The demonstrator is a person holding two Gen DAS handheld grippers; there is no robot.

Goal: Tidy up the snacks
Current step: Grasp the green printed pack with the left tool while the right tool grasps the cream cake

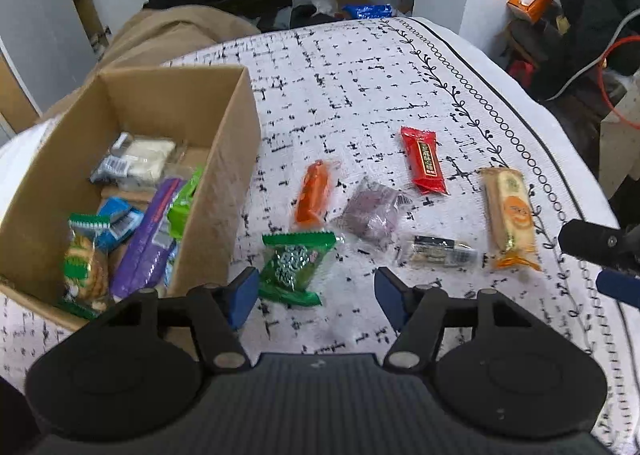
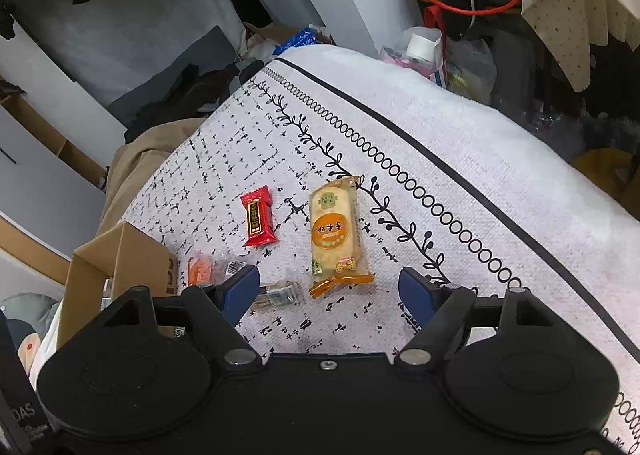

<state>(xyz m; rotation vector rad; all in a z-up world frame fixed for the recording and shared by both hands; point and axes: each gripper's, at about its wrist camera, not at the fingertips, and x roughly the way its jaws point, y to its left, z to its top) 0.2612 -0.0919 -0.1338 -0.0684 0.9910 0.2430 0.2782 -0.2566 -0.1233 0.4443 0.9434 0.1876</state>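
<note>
Snacks [image 1: 296, 269] lie under the left hand-held gripper [image 1: 316, 295] and right hand-held gripper [image 2: 332, 293], both hovering wide open, empty

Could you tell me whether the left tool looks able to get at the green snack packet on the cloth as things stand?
Probably yes. The left tool is open, and the green packet lies flat just ahead of it, apart from the cardboard box, with nothing on top.

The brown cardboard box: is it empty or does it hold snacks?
Partly filled: the brown cardboard box holds several wrapped snacks.
</note>
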